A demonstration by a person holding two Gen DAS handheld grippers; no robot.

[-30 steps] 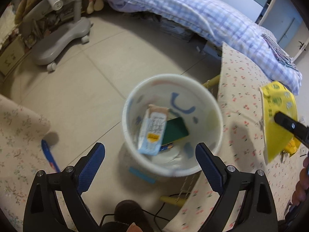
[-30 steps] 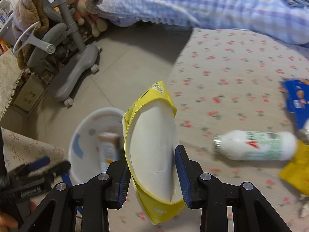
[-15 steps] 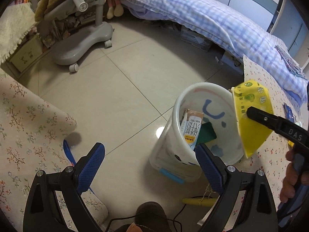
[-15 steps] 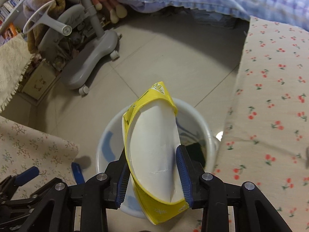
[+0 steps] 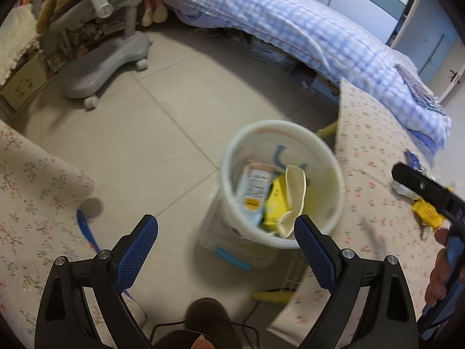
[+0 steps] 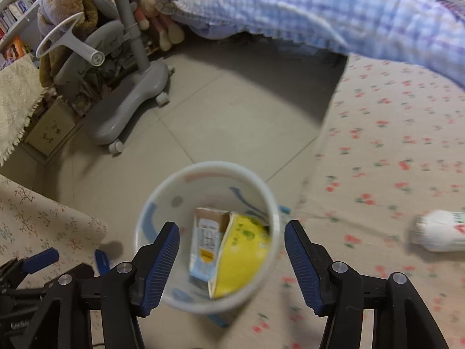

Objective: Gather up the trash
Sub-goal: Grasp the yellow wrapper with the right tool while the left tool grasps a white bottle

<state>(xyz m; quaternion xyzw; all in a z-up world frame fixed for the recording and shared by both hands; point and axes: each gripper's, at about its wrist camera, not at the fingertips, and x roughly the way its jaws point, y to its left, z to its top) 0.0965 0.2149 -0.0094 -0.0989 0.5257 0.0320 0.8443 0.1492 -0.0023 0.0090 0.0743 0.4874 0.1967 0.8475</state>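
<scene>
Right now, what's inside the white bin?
The bin holds a blue-and-white carton and a yellow box leaning beside it. They cover most of the bottom, so anything underneath can't be seen.

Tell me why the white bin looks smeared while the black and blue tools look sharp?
Left wrist view: the white bin and cartons are motion-blurred, the left hand-held gripper stays crisp, and fisheye bends the edges. Right wrist view: the bottle and flowered cloth smear too.
</scene>
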